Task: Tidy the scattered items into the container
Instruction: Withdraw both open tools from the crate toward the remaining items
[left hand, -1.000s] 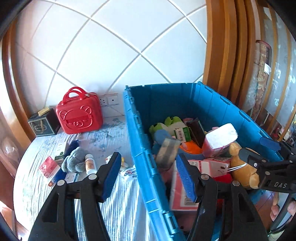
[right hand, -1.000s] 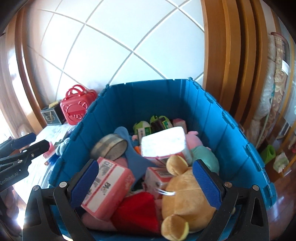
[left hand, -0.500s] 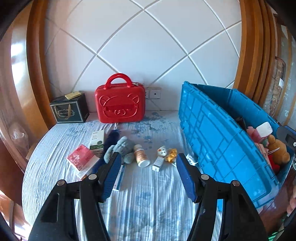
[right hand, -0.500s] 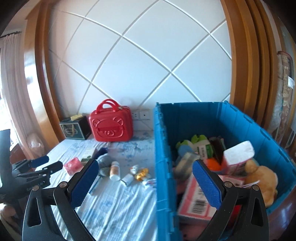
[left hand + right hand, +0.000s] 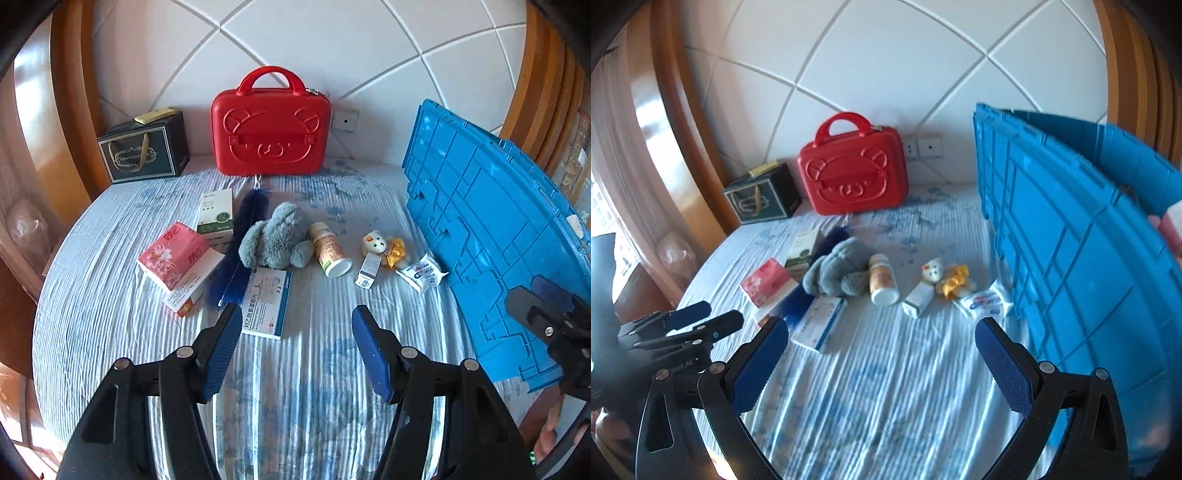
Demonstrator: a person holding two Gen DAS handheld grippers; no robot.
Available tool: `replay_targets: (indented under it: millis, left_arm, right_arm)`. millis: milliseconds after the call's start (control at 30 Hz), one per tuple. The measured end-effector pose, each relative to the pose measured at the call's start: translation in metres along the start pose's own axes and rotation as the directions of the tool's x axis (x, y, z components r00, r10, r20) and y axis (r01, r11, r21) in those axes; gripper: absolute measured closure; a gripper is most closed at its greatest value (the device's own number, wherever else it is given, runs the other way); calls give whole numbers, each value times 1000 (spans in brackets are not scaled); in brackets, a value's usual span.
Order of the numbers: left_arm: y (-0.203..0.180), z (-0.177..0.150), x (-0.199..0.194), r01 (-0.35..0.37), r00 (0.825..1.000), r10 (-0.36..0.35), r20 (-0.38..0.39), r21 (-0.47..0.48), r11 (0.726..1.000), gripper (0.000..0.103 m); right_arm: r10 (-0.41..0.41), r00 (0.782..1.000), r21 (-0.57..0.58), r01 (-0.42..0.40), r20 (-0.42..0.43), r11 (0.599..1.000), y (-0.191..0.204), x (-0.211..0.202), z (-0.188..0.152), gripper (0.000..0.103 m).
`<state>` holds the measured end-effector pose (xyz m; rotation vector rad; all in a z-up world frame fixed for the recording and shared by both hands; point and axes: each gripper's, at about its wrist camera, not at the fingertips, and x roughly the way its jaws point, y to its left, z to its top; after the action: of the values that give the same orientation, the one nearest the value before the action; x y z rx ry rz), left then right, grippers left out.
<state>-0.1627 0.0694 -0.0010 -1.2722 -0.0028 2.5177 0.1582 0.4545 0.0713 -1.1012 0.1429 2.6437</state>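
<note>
blue ribbed crate (image 5: 491,229), fluffy grey plush (image 5: 277,240)

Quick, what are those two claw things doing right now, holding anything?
Left gripper: open, holding nothing, hovering over the bed near the white and blue box.
Right gripper: open, holding nothing, beside the blue bin.

To my right stands the blue bin (image 5: 480,221), its ribbed wall facing me. Scattered on the striped bed: a pink tissue pack (image 5: 173,254), a green-white box (image 5: 216,214), a blue brush (image 5: 240,251), a grey plush (image 5: 277,240), a bottle (image 5: 328,249) on its side, a flat white box (image 5: 266,302), a small carton (image 5: 369,269), a tiny bear (image 5: 375,242) and a wipes packet (image 5: 421,275) touching the bin.
</note>
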Motion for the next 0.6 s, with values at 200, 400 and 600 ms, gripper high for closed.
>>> replay_targets:
  millis: [200, 400, 600]
  left_arm:
    - [-14, -4, 63, 28, 998, -26, -59, 48, 998, 42]
    - [-63, 11, 144, 147, 985, -125, -123, 194, 970, 42]
    - [-108, 24, 216, 256, 963, -216, -164, 291, 922, 42]
  right_arm:
    - [-66, 994, 93, 74, -81, 993, -28, 70, -36, 0]
    - [-177, 976, 251, 205, -127, 946, -69, 112, -73, 0]
    - [-294, 950, 370, 313, -108, 874, -99, 141, -80, 0]
